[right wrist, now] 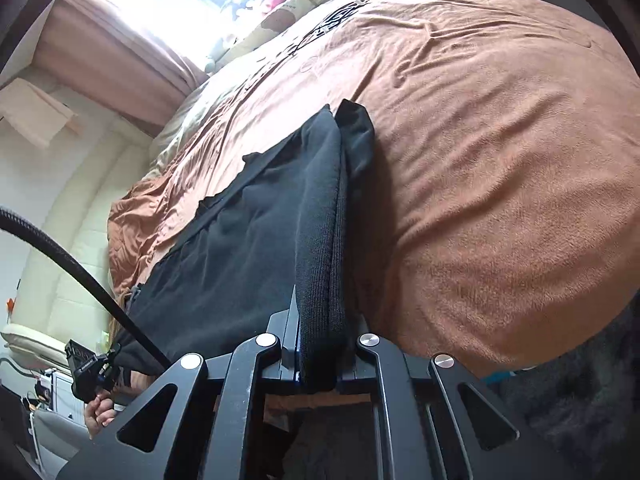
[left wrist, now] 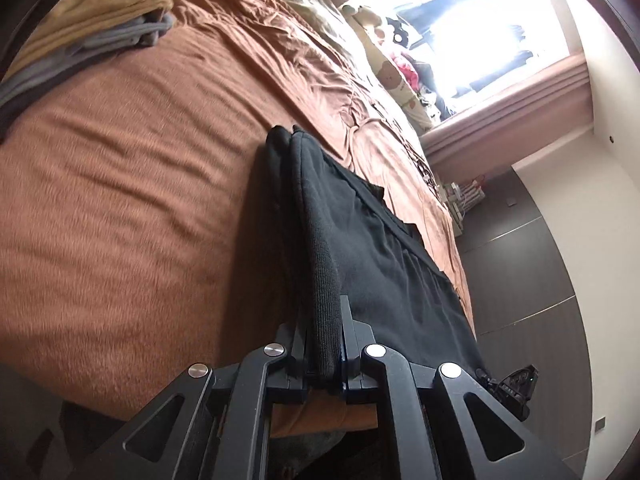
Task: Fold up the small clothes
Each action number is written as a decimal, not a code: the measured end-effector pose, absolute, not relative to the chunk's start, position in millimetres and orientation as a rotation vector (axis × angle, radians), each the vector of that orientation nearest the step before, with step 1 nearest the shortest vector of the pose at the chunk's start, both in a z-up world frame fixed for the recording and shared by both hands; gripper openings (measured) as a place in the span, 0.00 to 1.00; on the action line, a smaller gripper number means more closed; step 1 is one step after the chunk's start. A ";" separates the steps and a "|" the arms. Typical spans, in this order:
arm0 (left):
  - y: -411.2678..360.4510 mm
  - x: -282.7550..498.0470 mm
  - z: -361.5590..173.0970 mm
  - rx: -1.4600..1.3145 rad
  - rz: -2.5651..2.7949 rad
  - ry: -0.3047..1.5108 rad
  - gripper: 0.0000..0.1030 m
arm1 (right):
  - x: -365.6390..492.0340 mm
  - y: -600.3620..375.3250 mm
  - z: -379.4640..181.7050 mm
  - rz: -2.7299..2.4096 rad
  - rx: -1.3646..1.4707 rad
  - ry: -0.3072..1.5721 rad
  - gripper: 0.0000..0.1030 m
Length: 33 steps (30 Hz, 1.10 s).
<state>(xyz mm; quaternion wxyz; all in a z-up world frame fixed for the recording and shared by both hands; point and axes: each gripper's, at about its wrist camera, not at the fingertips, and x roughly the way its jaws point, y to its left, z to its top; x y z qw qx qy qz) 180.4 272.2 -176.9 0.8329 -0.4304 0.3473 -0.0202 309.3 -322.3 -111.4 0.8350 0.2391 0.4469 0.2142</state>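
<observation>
Two tools, left tool (left wrist: 325, 344) and right tool (right wrist: 320, 344), each clamped on black garment (left wrist: 384, 240) over brown bedspread (left wrist: 120, 200).

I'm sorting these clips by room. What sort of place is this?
Most likely a bedroom: a wide bed under a rust-brown blanket, stuffed toys and pillows along the curtained window, and folded clothes stacked on the bed.
</observation>
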 end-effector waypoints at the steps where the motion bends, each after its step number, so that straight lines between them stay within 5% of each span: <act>1: 271.0 179.4 -180.7 -0.916 -0.038 0.741 0.10 | 310.9 -322.6 -113.8 0.439 0.506 0.960 0.08; 8: 271.1 175.7 -204.3 -0.951 -0.013 0.754 0.11 | 299.9 -316.3 -101.2 0.265 0.382 0.993 0.20; 12: 268.6 177.6 -212.8 -0.959 0.014 0.758 0.11 | 286.5 -306.2 -77.4 0.250 0.301 0.939 0.36; 19: 267.3 174.2 -226.1 -1.019 0.051 0.720 0.13 | 261.4 -234.9 -60.3 0.416 0.119 0.901 0.36; 27: 261.8 163.7 -229.3 -1.069 0.061 0.667 0.42 | 256.5 -154.8 -68.7 0.563 0.047 0.920 0.36; 33: 251.7 164.0 -225.3 -1.048 0.089 0.646 0.45 | 260.6 -106.0 -78.8 0.632 -0.025 0.930 0.26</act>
